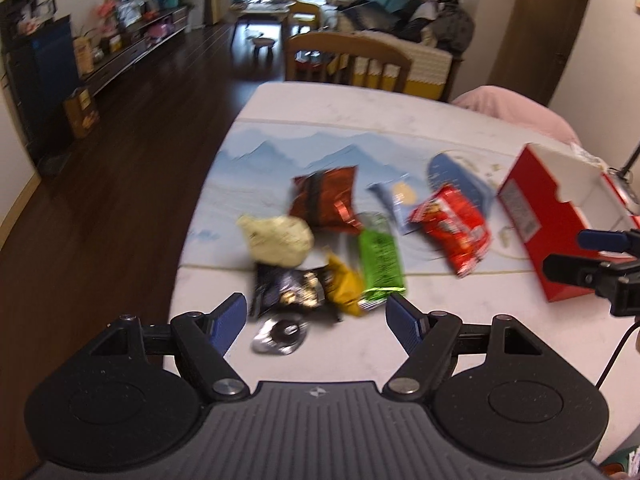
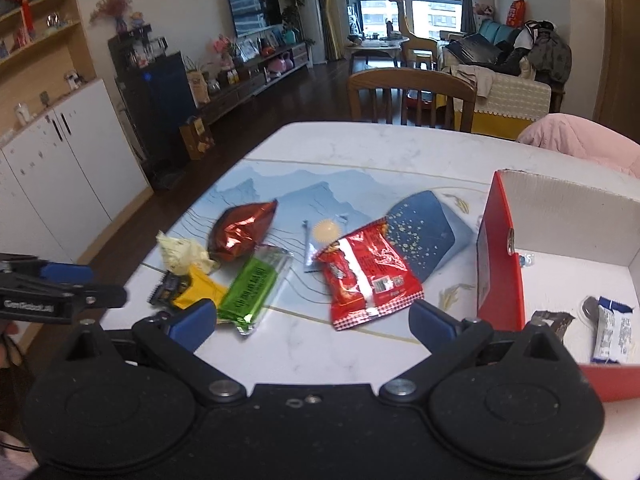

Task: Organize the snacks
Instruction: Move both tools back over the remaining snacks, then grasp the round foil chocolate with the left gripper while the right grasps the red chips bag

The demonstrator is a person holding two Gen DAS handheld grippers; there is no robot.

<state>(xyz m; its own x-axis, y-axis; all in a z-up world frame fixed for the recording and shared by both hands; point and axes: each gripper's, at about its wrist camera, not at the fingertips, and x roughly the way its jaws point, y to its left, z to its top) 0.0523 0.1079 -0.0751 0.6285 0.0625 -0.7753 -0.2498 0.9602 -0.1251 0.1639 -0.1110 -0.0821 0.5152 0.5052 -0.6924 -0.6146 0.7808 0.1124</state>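
Covering white table (image 2: 360,152), mountain-print mat (image 2: 280,188)

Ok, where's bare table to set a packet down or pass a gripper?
Bare table runs from the mat's far edge to the wooden chair. A near strip lies between the red packet and the red box. Crowded: green packet, yellow packet, cream packet overlap on the left.

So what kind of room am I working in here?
Most likely a home's open living and dining room: a dining table with a wooden chair, a TV over a low cabinet, and a sofa by the window.
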